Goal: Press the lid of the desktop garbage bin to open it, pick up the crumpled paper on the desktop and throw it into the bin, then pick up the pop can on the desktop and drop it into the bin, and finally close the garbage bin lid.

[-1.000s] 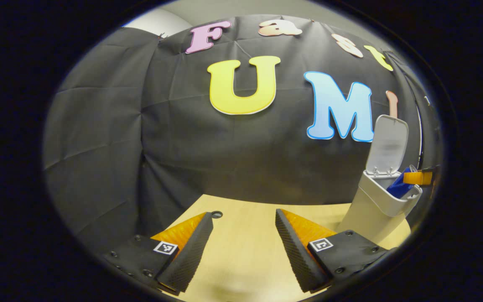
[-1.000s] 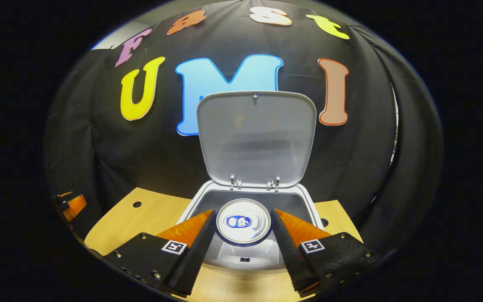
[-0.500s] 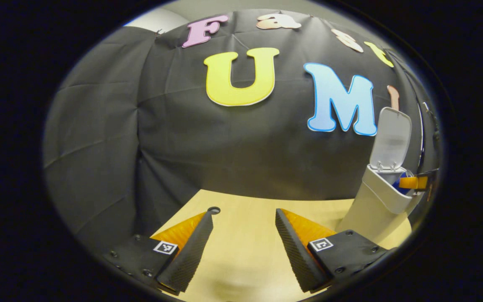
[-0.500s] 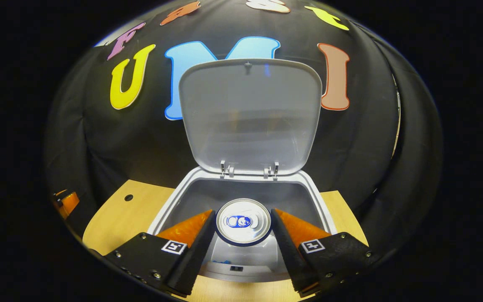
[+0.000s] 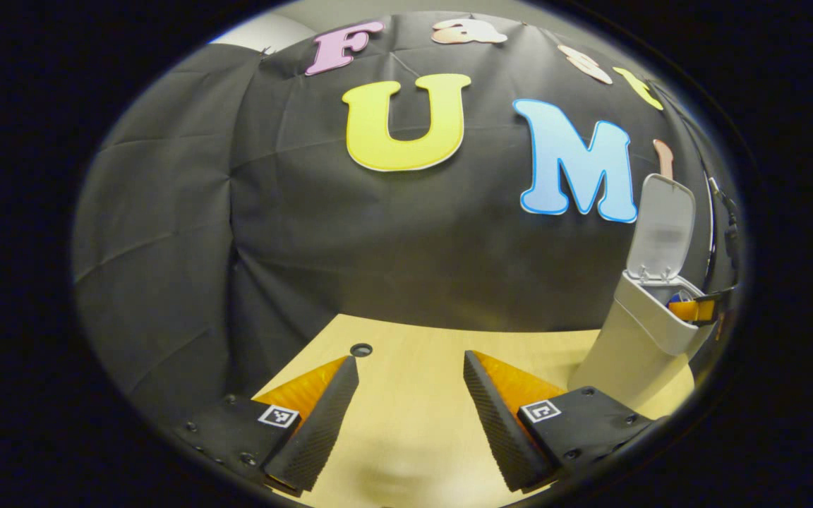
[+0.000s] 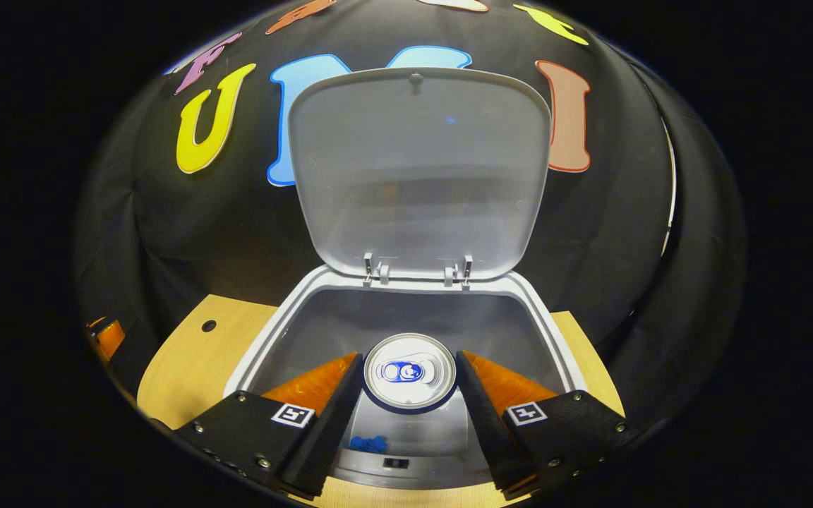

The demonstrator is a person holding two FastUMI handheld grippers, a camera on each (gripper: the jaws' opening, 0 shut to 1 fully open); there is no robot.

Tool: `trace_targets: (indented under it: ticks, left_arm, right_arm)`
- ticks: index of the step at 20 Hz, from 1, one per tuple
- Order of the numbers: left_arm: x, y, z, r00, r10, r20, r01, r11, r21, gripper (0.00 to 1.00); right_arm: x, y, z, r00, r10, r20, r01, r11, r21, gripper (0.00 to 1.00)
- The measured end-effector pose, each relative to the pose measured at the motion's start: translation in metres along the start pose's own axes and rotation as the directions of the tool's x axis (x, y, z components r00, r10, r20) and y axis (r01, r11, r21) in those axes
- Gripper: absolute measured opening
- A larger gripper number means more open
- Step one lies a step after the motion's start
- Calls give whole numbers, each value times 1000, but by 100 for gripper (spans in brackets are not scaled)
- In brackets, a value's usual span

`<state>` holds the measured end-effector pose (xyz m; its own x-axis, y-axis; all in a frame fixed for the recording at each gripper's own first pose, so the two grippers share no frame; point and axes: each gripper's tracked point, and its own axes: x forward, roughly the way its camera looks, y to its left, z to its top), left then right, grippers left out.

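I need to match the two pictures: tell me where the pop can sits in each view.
Left gripper view: pop can at far right, a blue sliver at the garbage bin mouth.
Right gripper view: pop can bottom centre, between the right hand-held gripper fingers, over the open bin.
Shared landmark: the raised lid.

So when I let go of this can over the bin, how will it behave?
The pop can, held in the right gripper over the open bin, likely drops straight in. Probably light and thin-walled, so it dents easily. Round, so it may roll inside.
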<state>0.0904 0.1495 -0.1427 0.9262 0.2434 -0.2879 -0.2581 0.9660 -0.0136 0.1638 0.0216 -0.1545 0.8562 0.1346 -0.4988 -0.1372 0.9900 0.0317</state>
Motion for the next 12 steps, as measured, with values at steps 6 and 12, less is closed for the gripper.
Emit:
trace_targets:
  ticks: [6,12]
  left_arm:
    - [-1,4,-2,1000,7,-4,-7,1000,-11,100]
    - [-3,6,-2,1000,13,0,-13,1000,-17,99]
  right_arm:
    - [0,1,1,1000,-3,4,3,1000,-3,84]
    - [-2,2,1,1000,1,9,-1,1000,0,85]
